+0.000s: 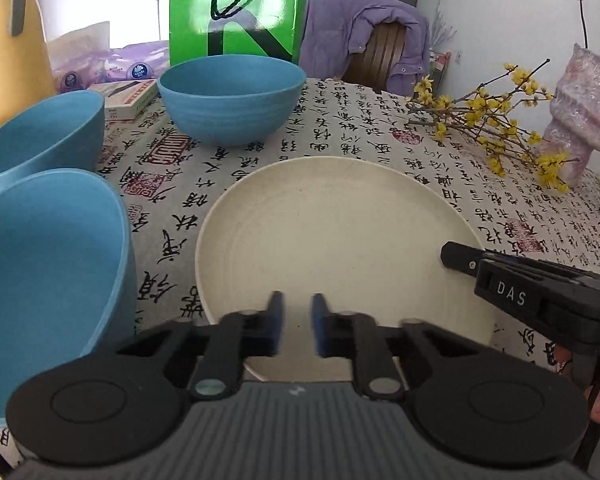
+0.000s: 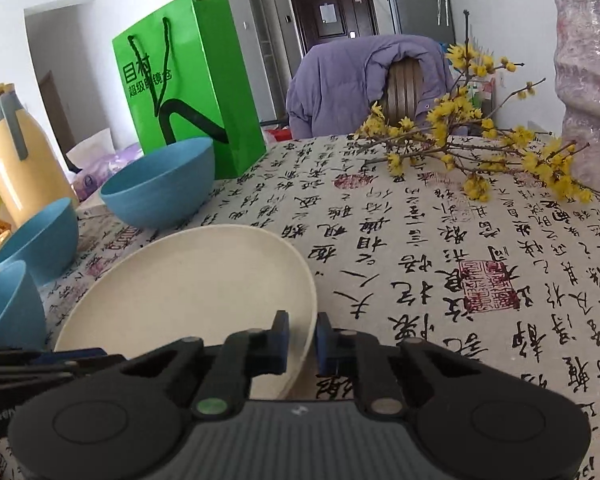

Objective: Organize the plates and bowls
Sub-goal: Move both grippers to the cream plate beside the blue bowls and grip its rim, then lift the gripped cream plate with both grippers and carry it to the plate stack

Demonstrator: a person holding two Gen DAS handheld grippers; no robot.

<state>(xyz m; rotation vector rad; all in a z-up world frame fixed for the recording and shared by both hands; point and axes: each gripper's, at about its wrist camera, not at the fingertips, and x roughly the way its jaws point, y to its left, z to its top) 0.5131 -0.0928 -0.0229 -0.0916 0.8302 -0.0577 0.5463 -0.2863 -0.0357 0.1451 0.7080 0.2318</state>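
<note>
We're gripping the plate (image 2: 188,280) rim w/ right gripper (image 2: 302,338), fingers clamped on it; left gripper (image 1: 296,320) hovering, fingers apart. Next, probably: lift, keep level, stack bowls (image 1: 230,100).

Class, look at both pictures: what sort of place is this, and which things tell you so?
Probably a home dining area: a table with a calligraphy cloth, a jacket draped on a chair, a front door, and a plate and bowls set out.
</note>
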